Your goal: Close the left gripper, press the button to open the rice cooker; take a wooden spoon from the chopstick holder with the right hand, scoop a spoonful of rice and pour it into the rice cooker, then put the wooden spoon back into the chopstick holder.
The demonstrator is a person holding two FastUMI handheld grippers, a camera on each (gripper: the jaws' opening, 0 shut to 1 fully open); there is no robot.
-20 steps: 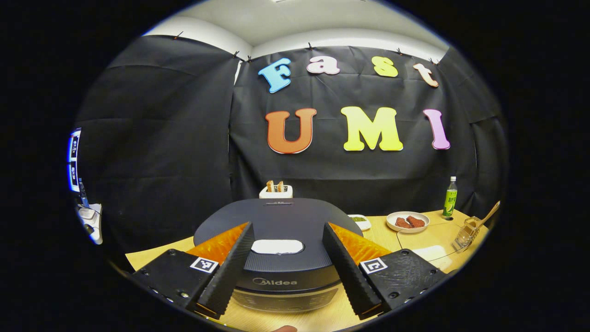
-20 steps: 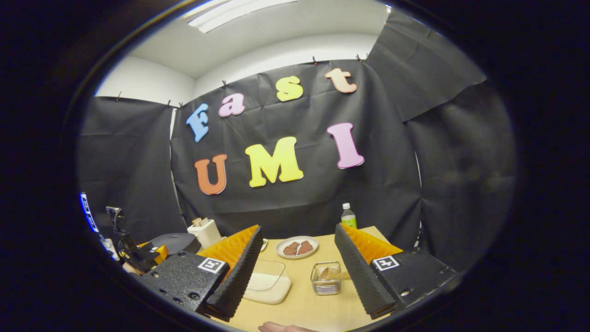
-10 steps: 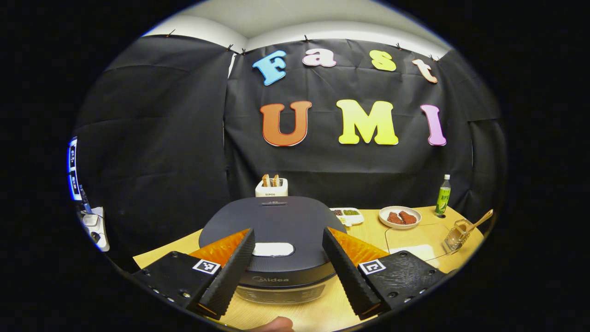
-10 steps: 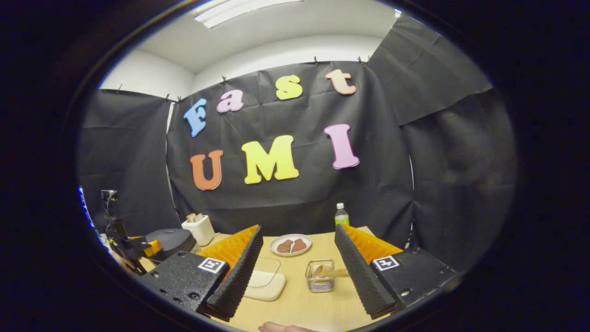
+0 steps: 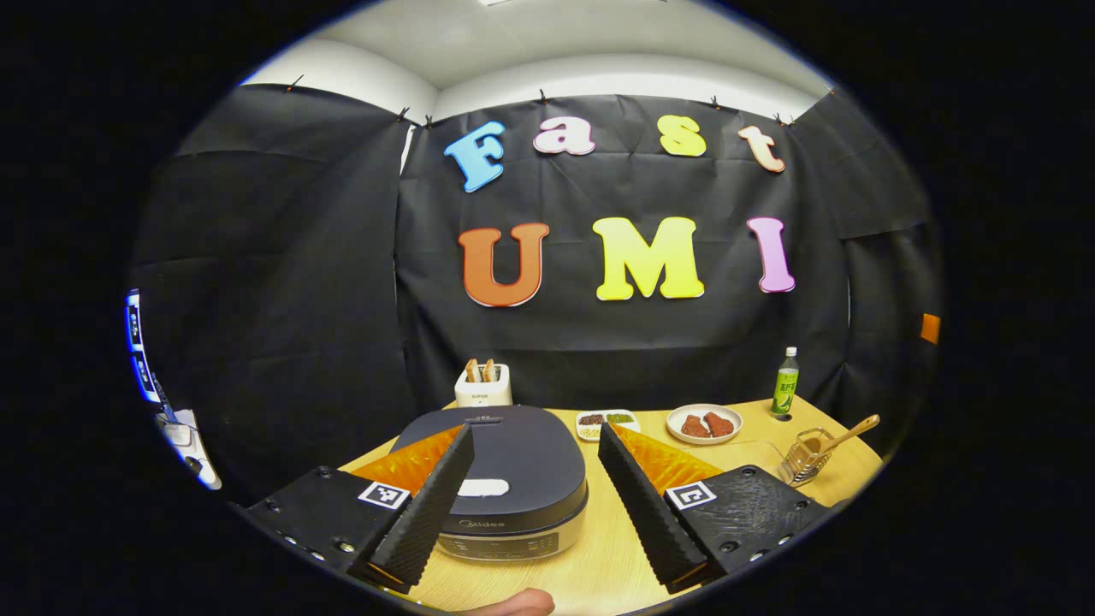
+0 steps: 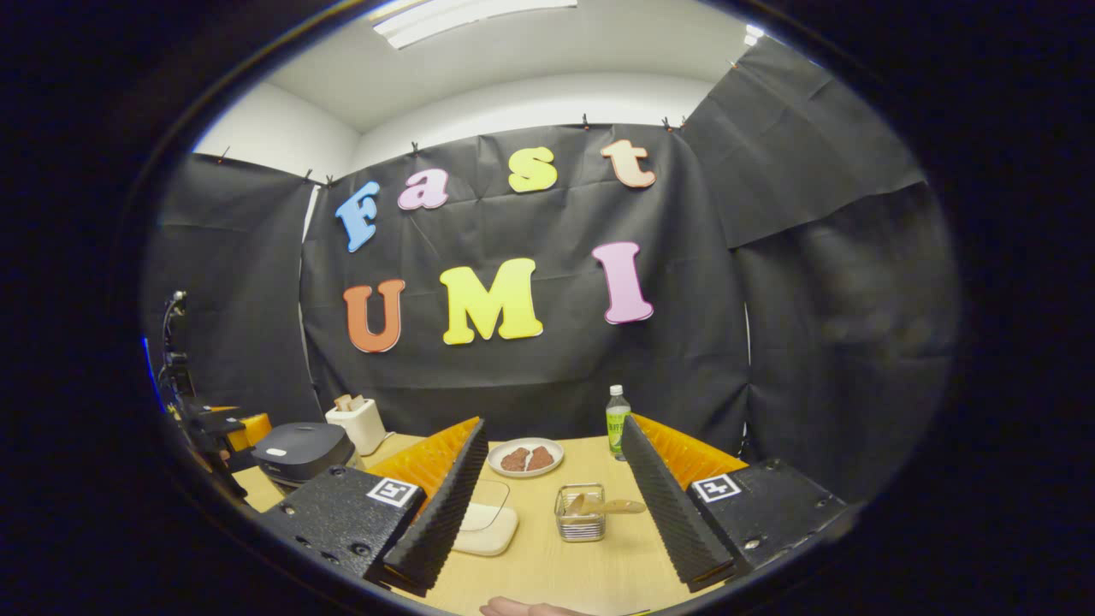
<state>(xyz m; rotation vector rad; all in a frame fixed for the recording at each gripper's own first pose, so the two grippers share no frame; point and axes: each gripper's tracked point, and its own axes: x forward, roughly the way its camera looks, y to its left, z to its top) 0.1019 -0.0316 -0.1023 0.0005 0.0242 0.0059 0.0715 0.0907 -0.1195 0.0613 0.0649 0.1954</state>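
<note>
Black cloth is hung around the booth, and a light wooden table (image 5: 599,569) is set in front of it. On this table, in the left gripper view, a dark rice cooker (image 5: 500,479) is seen with its lid down and a pale button (image 5: 483,488) near the front edge of the lid. The left gripper (image 5: 535,500) is held above the table with its jaws spread wide apart and nothing between them; the cooker is framed between the fingers but is not touched by them.

Behind the cooker a white toaster (image 5: 482,389) with bread slices in it is placed. To the right a small divided dish (image 5: 607,422), a white plate with two brown pieces (image 5: 704,423) and a green bottle (image 5: 785,393) are lined up. A clear chopstick holder (image 5: 802,458) is seen near the table's right edge, with a wooden spoon (image 5: 843,432) leaning out of it.

In the right gripper view, the right gripper (image 6: 556,505) is likewise held wide open and empty. Between its fingers the chopstick holder (image 6: 580,513) is seen, with the wooden spoon (image 6: 603,506) resting across its top. A container of white rice (image 6: 486,528) with a clear lid is placed just left of the holder. The left gripper (image 6: 222,428) is seen far to the left, near the rice cooker (image 6: 301,449).
</note>
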